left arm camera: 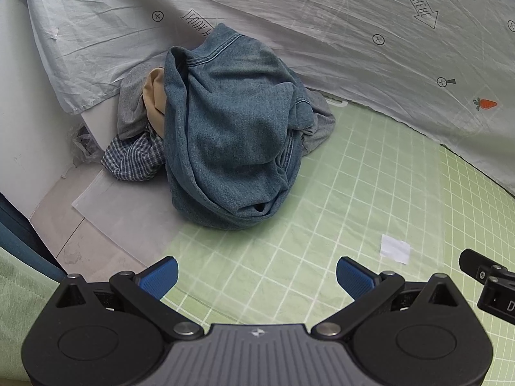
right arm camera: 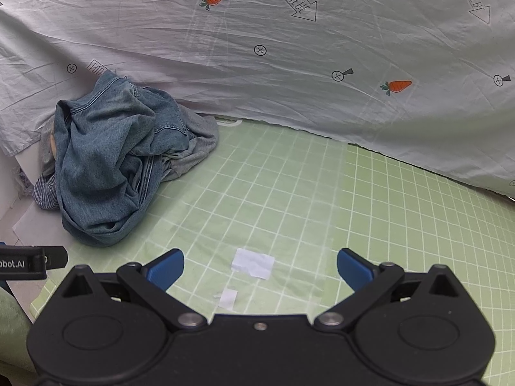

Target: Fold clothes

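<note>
Both the left gripper [left arm camera: 256,275] and right gripper [right arm camera: 260,268] hang spread and empty above the green mat [right arm camera: 289,193]; a clothes pile [left arm camera: 225,135], denim on top, lies far left.

Crumpled denim garment [left arm camera: 231,141] heaped atop grey, tan, checked clothes (unfolded) at mat's far-left corner

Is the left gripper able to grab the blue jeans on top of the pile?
Probably yes. The left gripper is open and points at the denim garment, with only bare green mat between them.
</note>
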